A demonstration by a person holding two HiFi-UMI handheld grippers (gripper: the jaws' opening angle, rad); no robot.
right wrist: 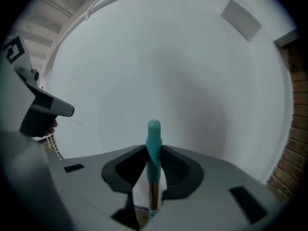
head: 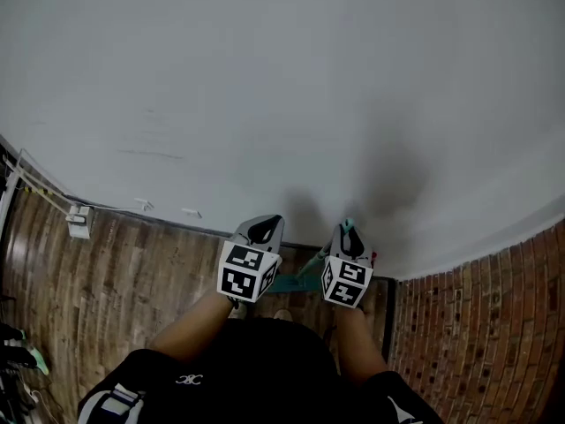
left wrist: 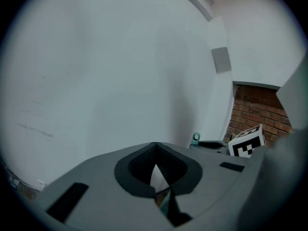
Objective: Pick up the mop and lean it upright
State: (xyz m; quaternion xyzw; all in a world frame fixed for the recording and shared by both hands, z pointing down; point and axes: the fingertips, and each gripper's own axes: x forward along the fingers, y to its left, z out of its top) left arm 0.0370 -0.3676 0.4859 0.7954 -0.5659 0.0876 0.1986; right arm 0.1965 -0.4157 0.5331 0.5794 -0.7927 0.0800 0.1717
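Note:
The mop handle (right wrist: 153, 148) has a teal grip over a metal shaft and stands upright close to the white wall (head: 282, 87). My right gripper (right wrist: 154, 153) is shut on the teal grip, and the rounded tip sticks out above the jaws. In the head view the tip (head: 350, 229) shows just above the right gripper (head: 349, 239), and the teal mop head (head: 291, 283) lies on the floor between both grippers. My left gripper (head: 262, 230) hovers beside it to the left. Its jaws (left wrist: 154, 148) are shut with nothing between them.
Wooden floor (head: 132, 281) meets the white wall at a dark baseboard. A brick wall (head: 477, 325) stands at the right. A white conduit and socket box (head: 79, 221) sit low on the wall at the left. The person's arms and dark clothing fill the bottom.

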